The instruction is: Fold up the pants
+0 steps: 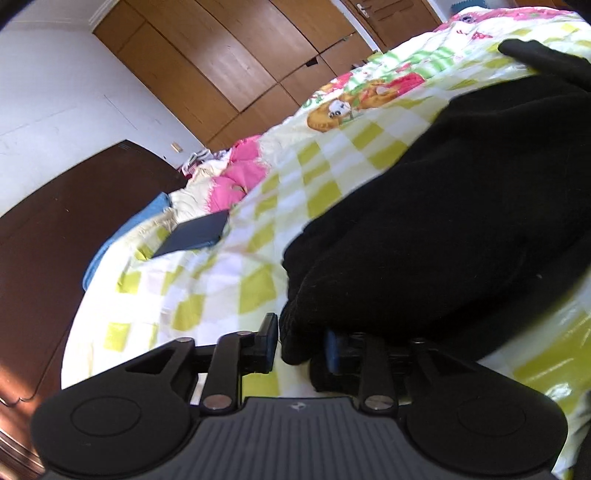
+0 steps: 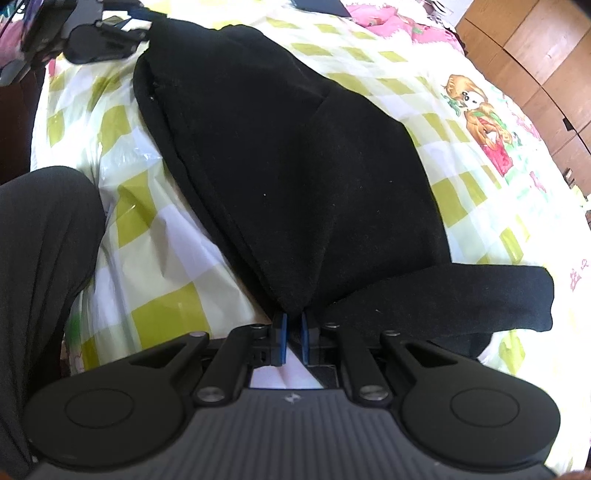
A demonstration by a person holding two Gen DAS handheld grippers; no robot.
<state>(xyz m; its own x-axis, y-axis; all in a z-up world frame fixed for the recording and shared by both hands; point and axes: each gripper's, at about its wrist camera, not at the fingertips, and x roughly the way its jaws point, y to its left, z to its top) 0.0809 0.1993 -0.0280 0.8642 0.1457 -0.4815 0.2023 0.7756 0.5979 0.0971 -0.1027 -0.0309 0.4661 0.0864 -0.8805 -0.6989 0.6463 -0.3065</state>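
Note:
Black pants (image 2: pixel 295 166) lie folded in a thick bundle on the yellow-green checked bedsheet (image 2: pixel 155 236). One leg end (image 2: pixel 480 295) sticks out to the right. In the right wrist view, my right gripper (image 2: pixel 293 338) is shut on the near corner of the pants, pinched between its blue pads. In the left wrist view, my left gripper (image 1: pixel 301 347) is at the other end of the pants (image 1: pixel 443 206). Its jaws stand apart with a fold of black fabric between them, and a thin gap shows beside the left finger (image 1: pixel 269 343). The left gripper (image 2: pixel 107 33) also appears at the top left of the right wrist view.
A dark flat tablet-like thing (image 1: pixel 195 234) lies on the bed beyond the pants, beside pink bedding (image 1: pixel 236 173) and a blue cloth (image 1: pixel 122 236). A wooden wardrobe (image 1: pixel 221 62) stands behind. A person's leg in dark grey trousers (image 2: pixel 40 277) is at the bed's near left edge.

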